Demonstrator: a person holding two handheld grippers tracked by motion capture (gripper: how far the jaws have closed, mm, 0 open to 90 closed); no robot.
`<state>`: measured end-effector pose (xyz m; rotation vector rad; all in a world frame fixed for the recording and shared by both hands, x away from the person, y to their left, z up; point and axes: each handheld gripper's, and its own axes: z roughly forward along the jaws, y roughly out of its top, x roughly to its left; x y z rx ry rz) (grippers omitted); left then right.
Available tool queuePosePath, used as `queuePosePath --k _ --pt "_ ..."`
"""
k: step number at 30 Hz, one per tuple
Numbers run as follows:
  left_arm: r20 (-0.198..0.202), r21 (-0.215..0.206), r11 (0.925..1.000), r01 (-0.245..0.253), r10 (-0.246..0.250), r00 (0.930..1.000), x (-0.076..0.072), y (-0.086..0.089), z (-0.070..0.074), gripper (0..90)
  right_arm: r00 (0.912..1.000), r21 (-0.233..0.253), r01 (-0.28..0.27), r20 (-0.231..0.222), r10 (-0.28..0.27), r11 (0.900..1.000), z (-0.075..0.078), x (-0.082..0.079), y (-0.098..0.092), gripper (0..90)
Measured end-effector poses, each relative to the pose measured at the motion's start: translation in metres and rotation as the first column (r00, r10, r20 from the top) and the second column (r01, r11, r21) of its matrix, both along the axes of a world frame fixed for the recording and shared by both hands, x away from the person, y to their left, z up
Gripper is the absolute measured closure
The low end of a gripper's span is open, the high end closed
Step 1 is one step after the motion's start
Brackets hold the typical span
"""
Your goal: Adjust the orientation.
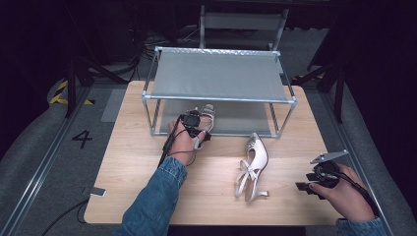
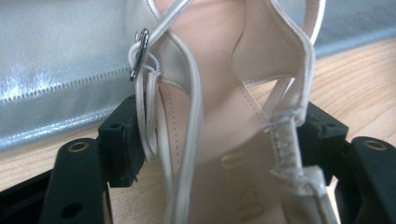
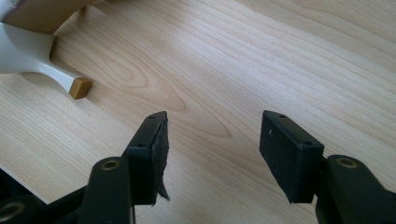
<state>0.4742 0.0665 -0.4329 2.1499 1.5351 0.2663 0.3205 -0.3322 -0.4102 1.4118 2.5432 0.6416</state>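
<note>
Two shoes: both pale heeled sandals, one held (image 1: pixel 206 117), one lying free (image 1: pixel 253 166).
Left tool (image 1: pixel 195 129): clenched on the held sandal (image 2: pixel 219 116) at its heel end; in the left gripper view the two black jaws press on the back straps from both sides, and a small metal buckle (image 2: pixel 140 53) hangs on the left strap.
Held sandal, place: at the near open side of the rack (image 1: pixel 219 98), toe pointing far, over the grey lower shelf (image 1: pixel 236 118). If its sole touches the shelf, I cannot tell.
Free sandal, place: on the counter (image 1: pixel 133 162), right of the left hand (image 1: pixel 183 145) and near the rack's front right leg, toe far, heel near, straps loose around the heel. It is apart from both tools.
Right tool (image 1: pixel 314 182): released, jaws standing wide apart with nothing between them; in the right gripper view (image 3: pixel 212 140) bare wood shows in the gap.
Right tool, place: at the near right corner of the counter, right of the free sandal, held low in the right hand (image 1: pixel 344 194).
Heel tip (image 3: pixel 80 87): in the right gripper view the free sandal's thin heel ends in a tan cap that rests on the wood, far left of the jaws.
Rack: metal frame with two grey fabric shelves, standing at the far middle of the counter.
Sleeves: blue denim on both forearms.
</note>
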Motion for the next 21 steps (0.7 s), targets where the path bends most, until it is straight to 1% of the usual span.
queuePosePath --k 1,2,3,4,5,6,7,8,9,10,11,12,14,15,16,18,20,21 --pt "0.016 0.004 0.9999 0.011 -0.011 0.9998 -0.002 0.000 0.001 29.8 1.0000 -0.001 -0.004 0.004 0.004 1.000 0.000 0.001 0.001 42.6" --pt "0.023 0.026 0.9994 0.021 -0.022 0.9995 -0.002 0.000 0.002 27.0 1.0000 -0.002 -0.004 0.006 0.004 1.000 0.000 0.001 0.001 42.3" --pt "0.018 0.027 0.9990 0.036 -0.036 0.9992 -0.003 0.002 0.004 25.5 0.9999 -0.003 -0.011 0.009 0.011 1.000 0.000 0.002 0.002 42.2" --pt "0.031 0.003 0.9997 0.026 -0.026 0.9992 -0.004 0.004 0.008 26.1 0.9999 0.000 -0.010 0.011 0.010 1.000 0.000 0.003 0.003 42.1" --pt "0.042 0.002 0.9998 0.020 -0.020 0.9989 -0.004 0.005 0.010 25.2 0.9999 -0.002 -0.013 0.006 0.013 1.000 0.000 0.003 0.004 42.0" --pt "0.051 0.002 0.9998 0.019 -0.019 0.9985 -0.005 0.007 0.012 25.7 0.9997 -0.006 -0.020 0.011 0.020 1.000 -0.001 0.004 0.004 42.0" --pt "0.061 -0.005 0.9998 0.021 -0.021 0.9979 -0.007 0.010 0.017 26.9 0.9998 -0.001 -0.019 0.007 0.019 1.000 -0.001 0.004 0.005 42.0" --pt "0.069 -0.012 0.9998 0.019 -0.018 0.9975 -0.009 0.013 0.021 27.7 0.9996 -0.005 -0.026 0.011 0.026 1.000 -0.001 0.005 0.006 41.9" --pt "0.082 -0.011 0.9997 0.020 -0.019 0.9965 -0.012 0.015 0.025 28.3 0.9995 -0.005 -0.029 0.010 0.029 1.000 -0.001 0.006 0.006 41.9" --pt "0.097 -0.018 0.9996 0.021 -0.019 0.9951 -0.015 0.016 0.028 30.5 0.9995 -0.008 -0.031 0.006 0.031 0.999 -0.001 0.007 0.007 41.9" --pt "0.097 -0.022 0.9993 0.029 -0.027 0.9949 -0.018 0.018 0.032 31.5 0.9994 -0.008 -0.031 0.012 0.031 0.999 -0.001 0.008 0.007 41.8" --pt "0.114 -0.023 0.9989 0.041 -0.038 0.9927 -0.022 0.019 0.036 30.6 0.9994 -0.011 -0.033 0.010 0.033 0.999 -0.001 0.008 0.008 41.8" --pt "0.144 -0.033 0.9981 0.052 -0.047 0.9885 -0.034 0.024 0.044 30.8 0.9991 -0.010 -0.040 0.011 0.040 0.999 -0.001 0.010 0.010 41.8" --pt "0.153 -0.038 0.9977 0.056 -0.050 0.9870 -0.039 0.026 0.047 31.8 0.9990 -0.007 -0.044 0.007 0.044 0.999 -0.001 0.011 0.012 41.7" --pt "0.161 -0.044 0.9968 0.066 -0.059 0.9853 -0.047 0.028 0.050 33.0 0.9988 -0.010 -0.048 0.008 0.048 0.999 -0.001 0.011 0.013 41.7" --pt "0.145 -0.028 0.9952 0.094 -0.089 0.9854 -0.061 0.033 0.055 34.3 0.9984 -0.012 -0.055 0.010 0.056 0.998 -0.001 0.013 0.015 41.7" --pt "0.149 -0.035 0.9941 0.102 -0.096 0.9841 -0.071 0.037 0.056 34.4 0.9982 -0.010 -0.058 0.011 0.058 0.998 -0.001 0.014 0.017 41.7" --pt "0.140 -0.039 0.9928 0.113 -0.107 0.9844 -0.076 0.040 0.056 34.3 0.9981 -0.013 -0.061 0.009 0.061 0.998 -0.001 0.015 0.018 41.7"
